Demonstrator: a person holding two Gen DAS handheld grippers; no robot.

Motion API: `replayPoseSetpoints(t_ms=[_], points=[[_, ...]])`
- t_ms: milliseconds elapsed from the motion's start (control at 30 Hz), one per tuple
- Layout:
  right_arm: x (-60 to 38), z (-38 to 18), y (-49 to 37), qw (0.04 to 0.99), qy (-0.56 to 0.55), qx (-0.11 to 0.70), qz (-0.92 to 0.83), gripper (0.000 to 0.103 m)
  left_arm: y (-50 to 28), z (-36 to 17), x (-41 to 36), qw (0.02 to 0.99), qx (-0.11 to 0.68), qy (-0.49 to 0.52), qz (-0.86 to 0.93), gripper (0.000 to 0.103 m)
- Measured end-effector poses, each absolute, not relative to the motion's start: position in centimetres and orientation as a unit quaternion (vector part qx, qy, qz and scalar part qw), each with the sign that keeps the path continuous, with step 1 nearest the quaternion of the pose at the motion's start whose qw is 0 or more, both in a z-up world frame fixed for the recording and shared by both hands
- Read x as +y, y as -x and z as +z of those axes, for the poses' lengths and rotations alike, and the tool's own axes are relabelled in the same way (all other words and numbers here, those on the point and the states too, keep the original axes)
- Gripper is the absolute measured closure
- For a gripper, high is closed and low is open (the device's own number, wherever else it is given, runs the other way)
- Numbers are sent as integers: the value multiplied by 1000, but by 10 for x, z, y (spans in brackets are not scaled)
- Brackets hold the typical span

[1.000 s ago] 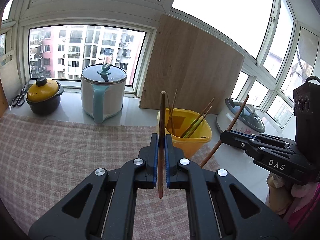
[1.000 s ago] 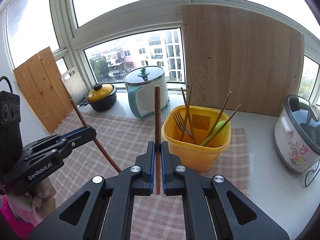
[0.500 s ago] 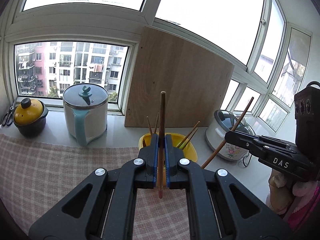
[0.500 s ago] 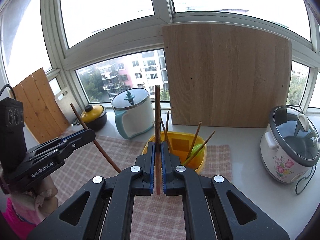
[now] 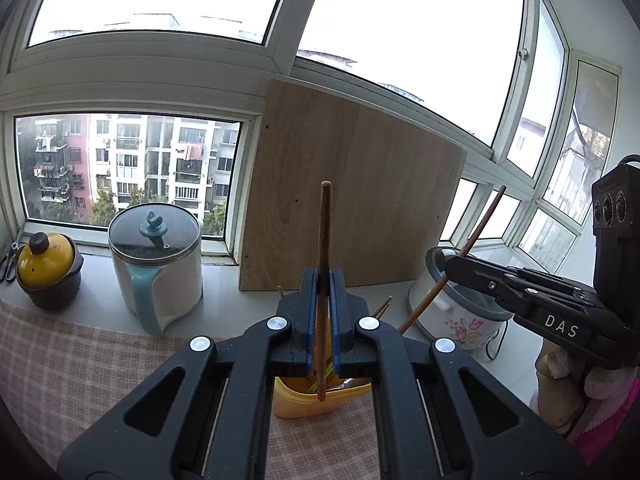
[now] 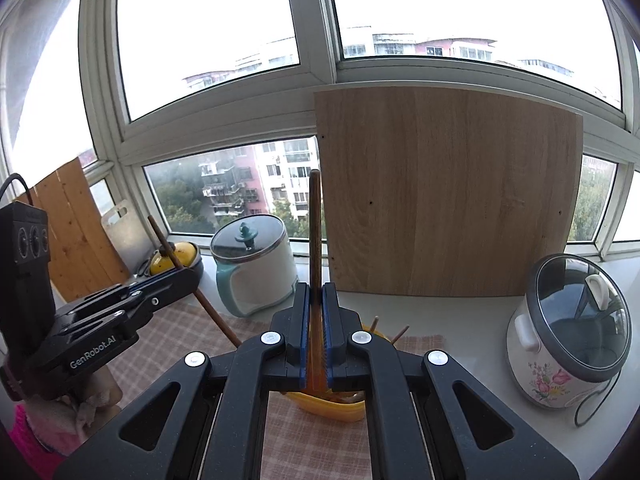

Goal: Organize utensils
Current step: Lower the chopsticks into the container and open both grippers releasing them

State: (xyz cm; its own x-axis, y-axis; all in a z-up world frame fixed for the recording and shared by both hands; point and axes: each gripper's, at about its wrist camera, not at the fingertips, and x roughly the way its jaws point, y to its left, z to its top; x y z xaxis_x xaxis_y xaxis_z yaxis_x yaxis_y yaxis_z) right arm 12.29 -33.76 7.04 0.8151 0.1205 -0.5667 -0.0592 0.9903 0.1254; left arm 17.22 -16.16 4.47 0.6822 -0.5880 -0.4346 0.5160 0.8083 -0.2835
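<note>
Both grippers higher over yellow bin (image 5: pixel 304 400), "DAS" right gripper (image 6: pixel 316 344) and "GenRobot.AI" left gripper (image 5: pixel 322 320) fingers each pinching a chopstick.

Two brown chopsticks (image 5: pixel 323 240) (image 6: pixel 315 232) held upright, above yellow utensil holder (image 5: pixel 298 402) of chopsticks

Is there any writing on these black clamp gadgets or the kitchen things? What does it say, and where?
"DAS": white letters on the side of the right gripper, seen from the left wrist view.
"GenRobot.AI": white letters on the side of the left gripper, seen from the right wrist view.
A small print on top of the black camera box above the right gripper is too small to read.
The rice cooker bears only painted flowers, no words.
</note>
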Motion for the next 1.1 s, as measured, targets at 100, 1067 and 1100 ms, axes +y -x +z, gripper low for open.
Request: replayPoseSetpoints(t_ms=[100, 1067, 1100], points=[[-338, 66, -133, 950, -46, 305, 46, 99, -180, 45, -167, 916, 261, 66, -299, 99], [-352, 11, -189, 929, -36, 367, 27, 99, -210, 3, -190, 906, 311, 33, -285, 99], [-352, 9, -190, 928, -36, 369, 27, 99, -209, 2, -191, 905, 313, 32, -286, 99]])
